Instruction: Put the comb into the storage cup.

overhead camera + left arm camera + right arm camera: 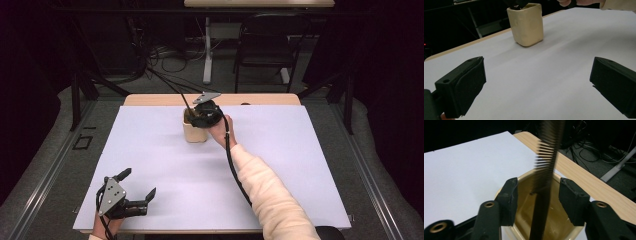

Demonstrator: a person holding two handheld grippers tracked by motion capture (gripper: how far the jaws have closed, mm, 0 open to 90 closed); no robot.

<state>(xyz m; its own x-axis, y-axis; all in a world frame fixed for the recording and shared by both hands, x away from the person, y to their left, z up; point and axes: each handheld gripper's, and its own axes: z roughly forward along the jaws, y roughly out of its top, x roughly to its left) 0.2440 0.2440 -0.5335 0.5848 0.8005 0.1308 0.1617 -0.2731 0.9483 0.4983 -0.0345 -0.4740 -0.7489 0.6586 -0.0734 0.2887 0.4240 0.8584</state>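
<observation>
A cream cup stands at the far middle of the white sheet; it also shows in the left gripper view. My right gripper hovers right over the cup's mouth, pointing down into it. In the right gripper view a black comb stands upright in the cup, blurred, between the jaws of my right gripper. A gap shows on each side of the comb, so the pads do not press it. My left gripper rests near the front left corner, jaws wide apart and empty.
The wooden table edge runs behind the sheet. Beyond it are a dark chair, a white table leg and floor cables. A cable trails along the person's right sleeve.
</observation>
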